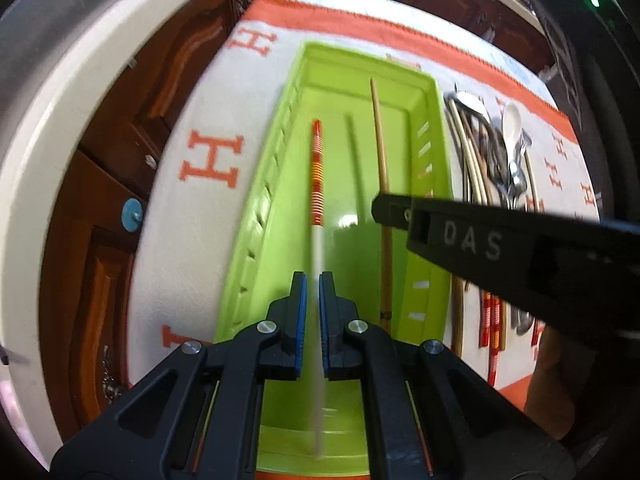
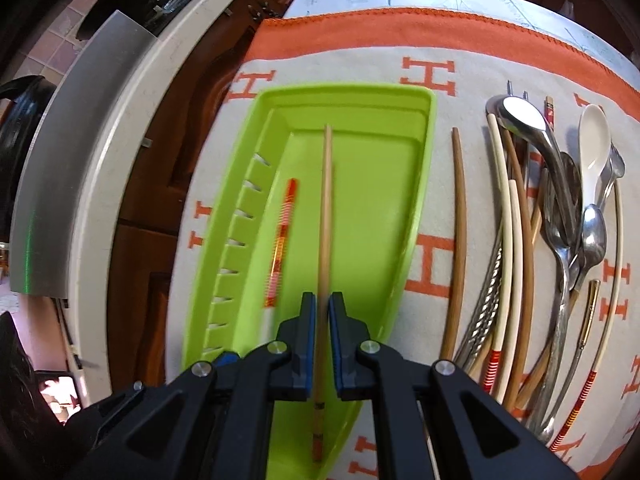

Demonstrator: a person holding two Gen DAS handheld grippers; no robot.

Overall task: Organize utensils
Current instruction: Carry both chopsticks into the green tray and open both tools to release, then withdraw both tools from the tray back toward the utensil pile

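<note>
1. Over the green tray [image 1: 360, 80], the left gripper [image 1: 313, 312] holds a white chopstick with an orange-striped end [image 1: 317, 172]. Its blue pads are nearly closed on the plain white shaft, and the striped end points toward the tray's far edge, along the slotted left wall.

2. The right gripper [image 2: 322, 332] pinches a brown wooden chopstick [image 2: 326, 208] in the same narrow way, near its butt end. The stick runs lengthwise above the middle of the tray; whether either stick touches the tray floor cannot be told.

3. Both sticks look light, thin and stiff. The white one appears glossy and likely to slip or swivel in the pads; the wooden one should offer more friction. A hold nearer the middle would probably steady each better than one near an end.

4. Only the right wrist view shows the whole pile of loose utensils [image 2: 560, 208] on the orange-and-cream cloth [image 2: 440, 32], beside the tray's right edge: steel spoons, a white spoon, more chopsticks and one brown stick lying apart, closest to the tray.

5. The left wrist view alone shows the right gripper's black body crossing the tray's right wall, and the white stick's full length, blurred near the camera.
</note>
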